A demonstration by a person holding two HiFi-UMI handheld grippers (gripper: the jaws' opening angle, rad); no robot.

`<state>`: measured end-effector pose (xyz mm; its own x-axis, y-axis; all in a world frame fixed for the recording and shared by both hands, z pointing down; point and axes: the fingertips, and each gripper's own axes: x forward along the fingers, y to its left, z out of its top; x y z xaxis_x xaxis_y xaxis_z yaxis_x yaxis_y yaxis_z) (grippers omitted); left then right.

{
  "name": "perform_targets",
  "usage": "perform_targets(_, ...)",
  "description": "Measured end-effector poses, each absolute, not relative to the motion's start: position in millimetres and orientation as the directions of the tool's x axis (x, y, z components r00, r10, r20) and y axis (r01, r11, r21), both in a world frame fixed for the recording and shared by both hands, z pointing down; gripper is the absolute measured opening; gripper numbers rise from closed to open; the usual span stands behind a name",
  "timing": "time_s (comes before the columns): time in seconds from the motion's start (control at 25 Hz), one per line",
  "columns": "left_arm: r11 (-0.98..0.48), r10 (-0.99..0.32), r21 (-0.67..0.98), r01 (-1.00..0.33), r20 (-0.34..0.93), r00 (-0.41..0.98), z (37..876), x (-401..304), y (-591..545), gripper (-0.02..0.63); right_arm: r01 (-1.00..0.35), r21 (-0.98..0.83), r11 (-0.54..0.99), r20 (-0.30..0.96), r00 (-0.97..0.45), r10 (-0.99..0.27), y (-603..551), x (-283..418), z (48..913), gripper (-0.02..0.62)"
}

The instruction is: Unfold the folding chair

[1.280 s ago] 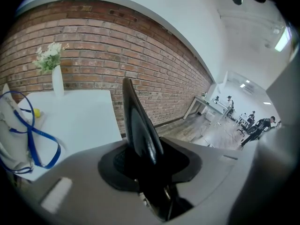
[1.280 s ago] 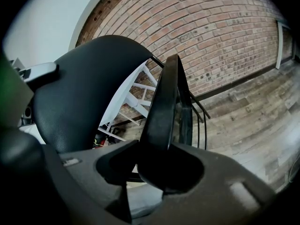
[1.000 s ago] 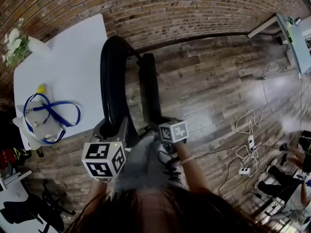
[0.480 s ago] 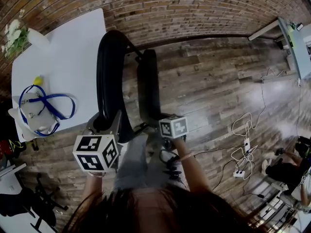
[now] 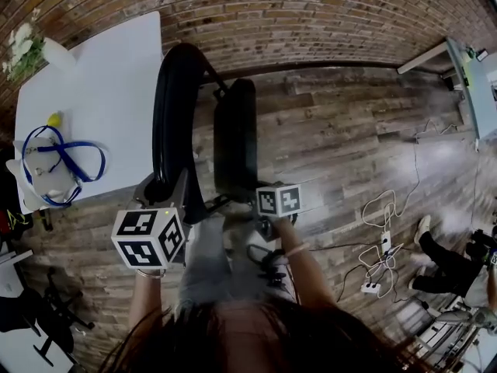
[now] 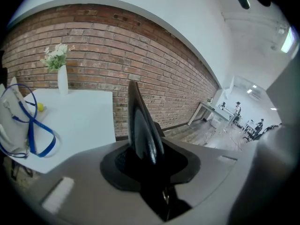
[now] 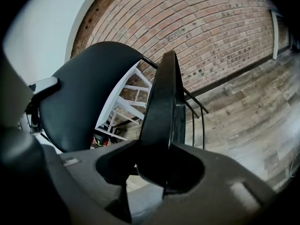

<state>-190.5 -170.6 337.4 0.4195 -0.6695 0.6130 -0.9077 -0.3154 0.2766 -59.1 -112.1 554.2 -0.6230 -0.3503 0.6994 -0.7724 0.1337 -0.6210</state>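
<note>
- While both grippers have the black folding chair [image 5: 203, 142] by its near end, we see it standing on the plank floor straight ahead of us, close to folded.
- Our left gripper [image 5: 165, 198] bites the near edge of the taller curved black panel [image 5: 172, 115]. Its jaws have just been closing, and in the left gripper view the left gripper [image 6: 151, 167] has that panel's [image 6: 142, 125] thin edge wedged between its dark pads, jaws about half apart.
- Our right gripper [image 5: 250, 202] holds the shorter black padded panel [image 5: 235, 134]. In the right gripper view the right gripper [image 7: 161, 168] sits clamped at a middling width on the shorter panel [image 7: 161, 107], with the taller panel [image 7: 84, 90] showing its broad face off to the left.
- Now the relation that matters: both panels are edge-up, their long axes running away from us toward the red brick wall [image 5: 311, 14], nearly parallel, with only a narrow gap between them.
- Each hand is nearest its own panel, left on the left one, right on the right one.
- So we judge that the opening has to go sideways, across those long axes.
- The white table [image 5: 109, 84] sits just beside the taller panel on its left, so we reckon the free room lies to the right.
</note>
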Motion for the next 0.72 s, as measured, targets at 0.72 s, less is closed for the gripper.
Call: perform_targets(0.72,-0.253,-0.707,0.279,-0.926,0.6,0.374,346,-165,-170,0.086,-0.744,-0.665,0.068,0.68,-0.641,-0.355,-104,19,577,0.166)
